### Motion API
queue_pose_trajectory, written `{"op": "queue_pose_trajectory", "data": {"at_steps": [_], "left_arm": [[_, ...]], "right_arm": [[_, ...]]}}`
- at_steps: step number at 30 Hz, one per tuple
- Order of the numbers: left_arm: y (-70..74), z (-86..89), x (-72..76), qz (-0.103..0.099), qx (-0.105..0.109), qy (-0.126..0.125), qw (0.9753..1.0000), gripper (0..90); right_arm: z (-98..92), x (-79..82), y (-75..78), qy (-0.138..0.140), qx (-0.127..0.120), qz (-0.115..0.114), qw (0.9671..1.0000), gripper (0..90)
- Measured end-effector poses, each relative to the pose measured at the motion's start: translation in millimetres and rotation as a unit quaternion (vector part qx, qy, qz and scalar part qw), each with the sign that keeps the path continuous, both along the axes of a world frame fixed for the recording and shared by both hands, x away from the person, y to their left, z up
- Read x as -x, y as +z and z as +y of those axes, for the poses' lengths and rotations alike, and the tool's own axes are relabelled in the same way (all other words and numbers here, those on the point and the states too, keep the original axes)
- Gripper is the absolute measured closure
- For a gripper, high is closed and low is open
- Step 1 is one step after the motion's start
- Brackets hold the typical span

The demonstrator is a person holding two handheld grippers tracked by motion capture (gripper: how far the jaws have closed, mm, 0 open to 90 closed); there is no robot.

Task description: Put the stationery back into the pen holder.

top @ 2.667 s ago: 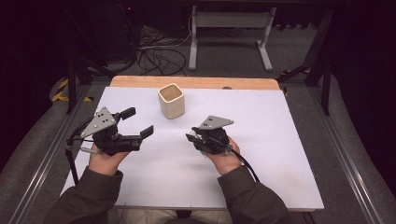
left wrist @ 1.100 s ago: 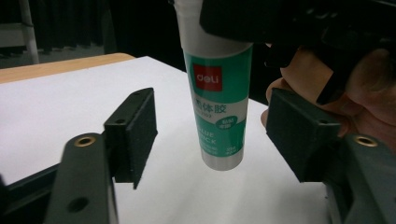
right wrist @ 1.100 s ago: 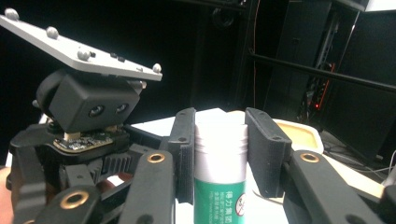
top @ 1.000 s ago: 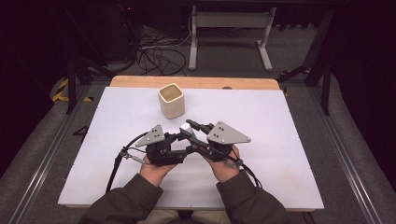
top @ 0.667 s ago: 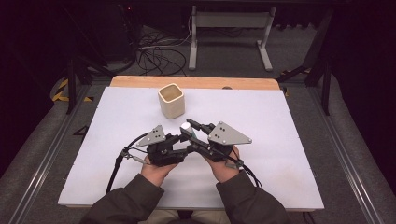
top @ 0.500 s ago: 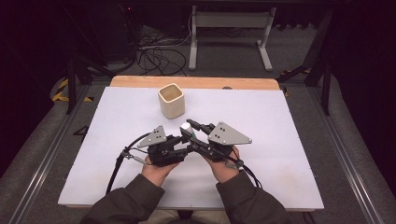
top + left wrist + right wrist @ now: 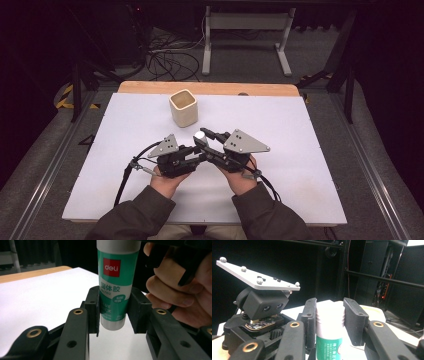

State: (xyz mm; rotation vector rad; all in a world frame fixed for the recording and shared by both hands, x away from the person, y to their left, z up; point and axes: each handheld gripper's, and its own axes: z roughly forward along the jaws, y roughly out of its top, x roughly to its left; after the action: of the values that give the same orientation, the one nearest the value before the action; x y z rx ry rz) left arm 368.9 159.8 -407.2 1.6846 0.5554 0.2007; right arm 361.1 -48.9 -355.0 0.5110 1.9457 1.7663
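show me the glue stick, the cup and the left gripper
glue stick (image 7: 115, 277), left gripper view, on its green label
cup (image 7: 183, 108), high view, on its front wall
left gripper (image 7: 113, 312), left gripper view, midway between its fingertips

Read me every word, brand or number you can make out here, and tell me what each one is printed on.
"deli": white on a red square, on the green glue stick.
"固体胶": large white characters below it, same glue stick.
Smaller lines beneath, partly behind the left claw: too blurred to read.
Green label in the right gripper view: print too small to read.
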Motion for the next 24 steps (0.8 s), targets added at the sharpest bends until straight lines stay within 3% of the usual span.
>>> {"op": "queue_pose_trajectory", "data": {"at_steps": [6,13,24], "left_arm": [[0.5,4.0,-4.3,0.001,-0.014,0.018,0.9997,65.8],[6.1,9.5,-12.8,-0.024,-0.037,0.046,0.9979,65.8],[17.2,17.8,-26.8,-0.041,-0.046,0.073,0.9954,65.8]], "right_arm": [[-5.7,-2.3,2.7,-0.001,-0.003,0.01,0.9999,56.2],[-19.6,-4.8,8.6,-0.005,-0.013,0.023,0.9996,47.2],[-40.7,-8.6,14.0,-0.031,-0.008,0.037,0.9988,29.2]]}}
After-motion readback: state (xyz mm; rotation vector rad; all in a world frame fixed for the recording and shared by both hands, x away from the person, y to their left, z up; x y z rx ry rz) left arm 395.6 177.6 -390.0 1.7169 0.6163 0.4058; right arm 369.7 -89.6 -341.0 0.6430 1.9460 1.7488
